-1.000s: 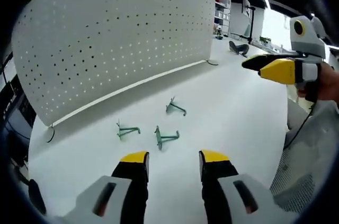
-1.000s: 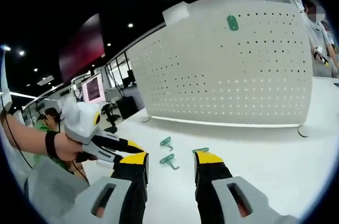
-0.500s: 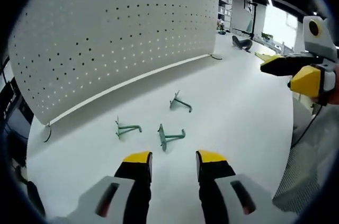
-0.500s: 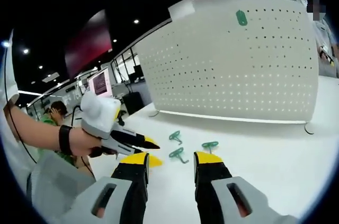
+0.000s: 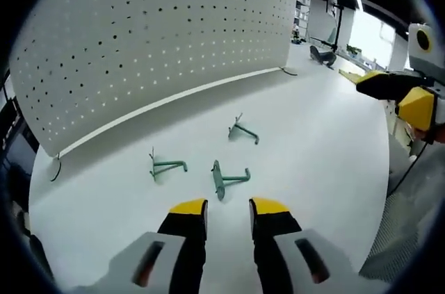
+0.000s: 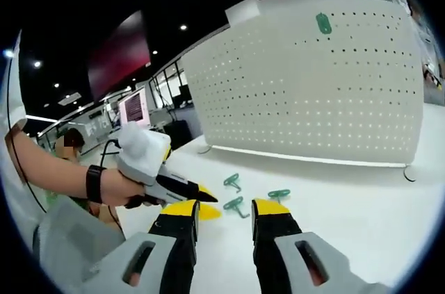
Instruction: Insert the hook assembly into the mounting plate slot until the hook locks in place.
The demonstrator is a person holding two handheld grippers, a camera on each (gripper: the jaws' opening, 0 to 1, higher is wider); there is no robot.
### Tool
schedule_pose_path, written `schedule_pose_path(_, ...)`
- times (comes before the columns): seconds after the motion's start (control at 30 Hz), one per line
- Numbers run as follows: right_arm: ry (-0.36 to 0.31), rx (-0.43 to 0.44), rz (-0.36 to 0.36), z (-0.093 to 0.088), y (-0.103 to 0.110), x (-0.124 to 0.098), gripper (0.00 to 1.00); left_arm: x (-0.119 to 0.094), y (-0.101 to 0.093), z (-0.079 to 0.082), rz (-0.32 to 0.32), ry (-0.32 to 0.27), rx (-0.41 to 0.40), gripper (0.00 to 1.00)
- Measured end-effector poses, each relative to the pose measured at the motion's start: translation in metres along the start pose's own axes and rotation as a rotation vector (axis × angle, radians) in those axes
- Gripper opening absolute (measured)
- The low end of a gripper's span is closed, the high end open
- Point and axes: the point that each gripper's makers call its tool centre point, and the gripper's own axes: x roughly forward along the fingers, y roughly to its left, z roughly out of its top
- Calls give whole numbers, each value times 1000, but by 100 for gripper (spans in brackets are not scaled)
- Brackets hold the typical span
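Three green hooks lie on the white table: one on the left (image 5: 167,166), one in the middle (image 5: 228,178), one farther back (image 5: 243,131). My left gripper (image 5: 228,207) hovers just short of the middle hook, open, with nothing between its jaws. The white pegboard (image 5: 153,37) stands upright behind them. In the right gripper view the same hooks (image 6: 236,204) lie ahead of my open, empty right gripper (image 6: 226,208). The left gripper (image 6: 208,205) reaches in from the left, held by a hand. One green hook (image 6: 323,23) hangs high on the pegboard (image 6: 313,92).
The right gripper (image 5: 389,89) hangs over the table's right edge in the left gripper view. The white table (image 5: 320,148) runs wide in front of the pegboard. Desks, monitors and a seated person (image 6: 69,148) fill the room behind.
The left gripper has come closer to the hooks and its jaws have narrowed a little. In the right gripper view it has slid rightward toward the hooks.
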Motion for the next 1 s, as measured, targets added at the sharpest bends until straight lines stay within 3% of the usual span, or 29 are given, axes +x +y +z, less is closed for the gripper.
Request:
schedule_pose_path(0.17,8,11,-10,-4,-4,-1,31,5,2,2,1,-4,-8,16)
schedule_pose_path(1.0,-16,32,-31,2,-6,-5,30,25,7,1,5,27,-13,11)
